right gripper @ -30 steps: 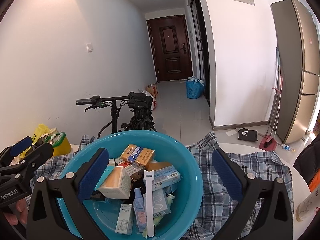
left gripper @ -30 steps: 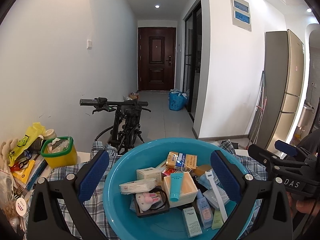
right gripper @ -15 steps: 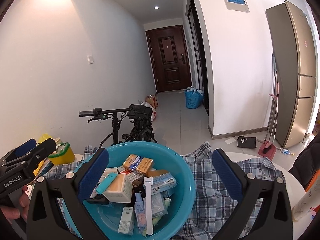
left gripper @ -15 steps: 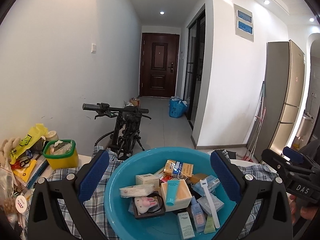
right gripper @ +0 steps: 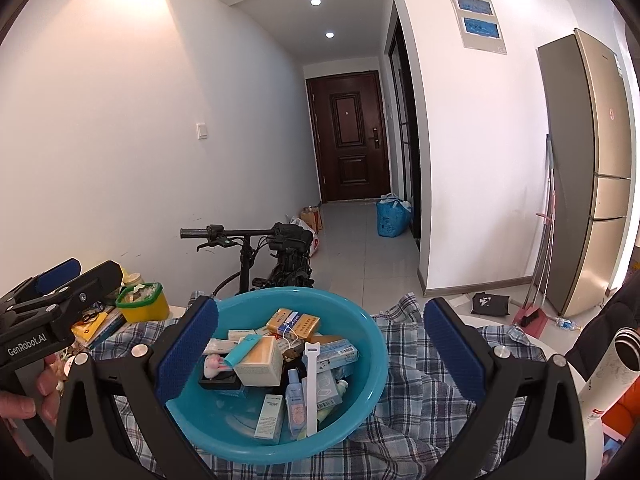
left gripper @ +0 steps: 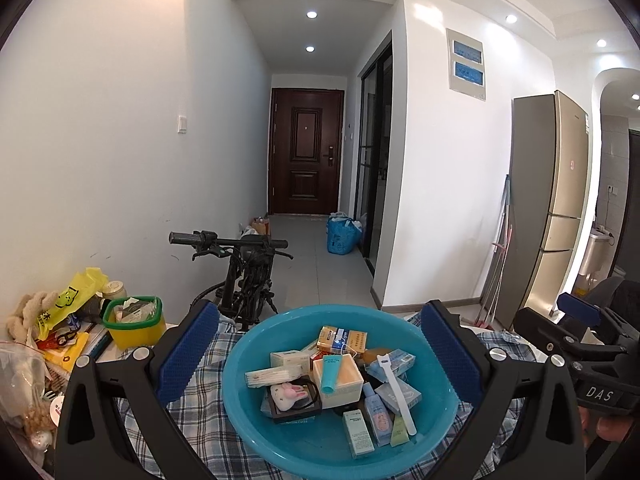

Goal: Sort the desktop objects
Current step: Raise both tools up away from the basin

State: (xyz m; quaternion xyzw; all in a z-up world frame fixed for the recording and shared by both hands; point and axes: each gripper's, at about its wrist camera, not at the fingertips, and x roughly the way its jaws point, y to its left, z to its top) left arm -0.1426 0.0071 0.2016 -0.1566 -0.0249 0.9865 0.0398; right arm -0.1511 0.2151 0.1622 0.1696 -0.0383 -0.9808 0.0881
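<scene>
With both views risen and drawn back since a second ago, left gripper [left gripper: 320, 354] and right gripper [right gripper: 320, 354] hang spread wide, empty; blue basin [left gripper: 436, 340] of mixed items sits on plaid cloth [right gripper: 432, 384], sorting unstarted

A round turquoise plastic basin [left gripper: 248, 364] sits on a blue-and-white checked cloth [right gripper: 416, 364]. Inside lie an orange-and-blue carton [left gripper: 342, 338], a cream cube box [left gripper: 344, 374] and a white strap [left gripper: 394, 384]. Near the cloth's left edge stands a yellow tub with a green rim [left gripper: 134, 322]. Blue pads [left gripper: 188, 350] line the black fingers.
</scene>
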